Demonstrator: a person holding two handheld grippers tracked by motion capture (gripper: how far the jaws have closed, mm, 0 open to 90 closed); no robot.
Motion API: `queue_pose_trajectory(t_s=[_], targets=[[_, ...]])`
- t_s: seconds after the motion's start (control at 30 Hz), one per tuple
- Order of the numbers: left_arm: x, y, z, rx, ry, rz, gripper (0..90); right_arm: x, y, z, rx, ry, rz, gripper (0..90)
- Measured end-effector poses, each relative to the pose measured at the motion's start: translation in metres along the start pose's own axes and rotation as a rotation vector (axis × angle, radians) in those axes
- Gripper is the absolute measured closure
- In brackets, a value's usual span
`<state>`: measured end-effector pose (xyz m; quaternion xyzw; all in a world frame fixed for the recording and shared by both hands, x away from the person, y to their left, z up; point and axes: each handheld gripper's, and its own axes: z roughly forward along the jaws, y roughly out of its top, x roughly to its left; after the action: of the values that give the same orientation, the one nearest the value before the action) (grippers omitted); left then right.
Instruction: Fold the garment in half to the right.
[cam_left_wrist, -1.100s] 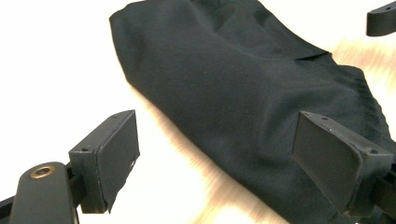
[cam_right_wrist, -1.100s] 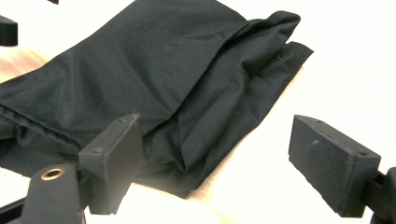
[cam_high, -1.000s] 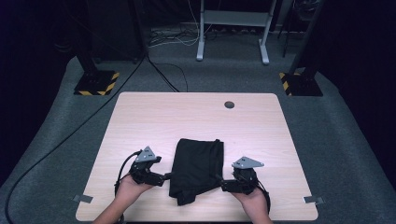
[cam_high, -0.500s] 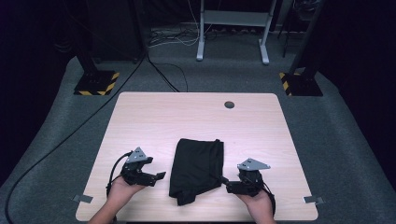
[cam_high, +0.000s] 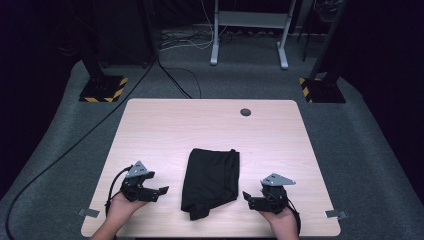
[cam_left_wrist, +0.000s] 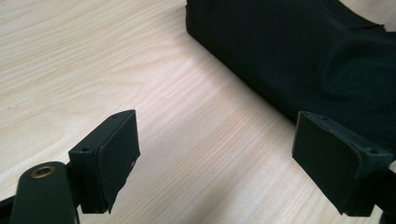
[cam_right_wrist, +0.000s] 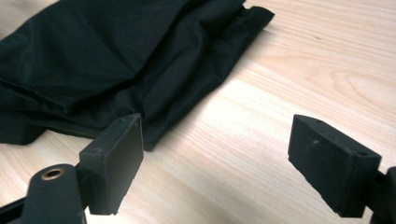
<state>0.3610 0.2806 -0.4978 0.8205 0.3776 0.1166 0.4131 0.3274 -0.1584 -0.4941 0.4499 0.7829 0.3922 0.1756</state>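
Note:
A folded black cloth (cam_high: 210, 181) lies on the light wooden table (cam_high: 210, 125), near its front edge and between my two grippers. My left gripper (cam_high: 161, 191) rests to the cloth's left, open, with bare table between its jaws and the cloth's edge (cam_left_wrist: 289, 56) just beyond. On the cloth's right, my right gripper (cam_high: 247, 198) is open too, its jaws apart over the wood beside the cloth's corner (cam_right_wrist: 140, 60). Neither gripper touches the cloth.
A dark round grommet hole (cam_high: 245, 112) sits near the table's far edge. Grey carpet surrounds the table, with a cable (cam_high: 60, 155) trailing left, yellow-black striped stand bases (cam_high: 102, 90) behind, and a white frame (cam_high: 247, 30) at the back.
Both grippers have drawn outward and toward the table's front edge, away from the cloth's sides. The cloth lies as before.

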Motion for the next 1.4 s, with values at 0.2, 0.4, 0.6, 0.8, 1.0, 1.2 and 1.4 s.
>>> queue_pose_trajectory(t_s=[0.2, 0.4, 0.6, 0.8, 1.0, 1.2, 1.4], targets=[[0.004, -0.008, -0.002, 0.005, 0.008, -0.021, 14.5, -0.007, -0.009, -0.003, 0.002, -0.014, 0.016, 17.7], [0.008, -0.017, -0.004, -0.002, 0.013, -0.049, 14.5, -0.014, -0.017, -0.007, 0.008, -0.024, 0.038, 17.7], [0.012, -0.026, -0.004, 0.003, 0.021, -0.069, 14.4, -0.021, -0.026, -0.010, 0.005, -0.036, 0.068, 17.7], [0.015, -0.031, -0.003, 0.012, 0.030, -0.075, 14.4, -0.028, -0.033, -0.012, -0.013, -0.041, 0.113, 17.8], [0.016, -0.036, -0.003, 0.012, 0.039, -0.085, 14.4, -0.033, -0.041, -0.013, -0.018, -0.049, 0.139, 17.8], [0.021, -0.041, -0.001, 0.012, 0.041, -0.108, 14.4, -0.040, -0.046, -0.016, -0.029, -0.060, 0.166, 17.7], [0.023, -0.044, -0.003, 0.009, 0.060, -0.111, 14.3, -0.046, -0.053, -0.017, -0.027, -0.078, 0.185, 17.6]])
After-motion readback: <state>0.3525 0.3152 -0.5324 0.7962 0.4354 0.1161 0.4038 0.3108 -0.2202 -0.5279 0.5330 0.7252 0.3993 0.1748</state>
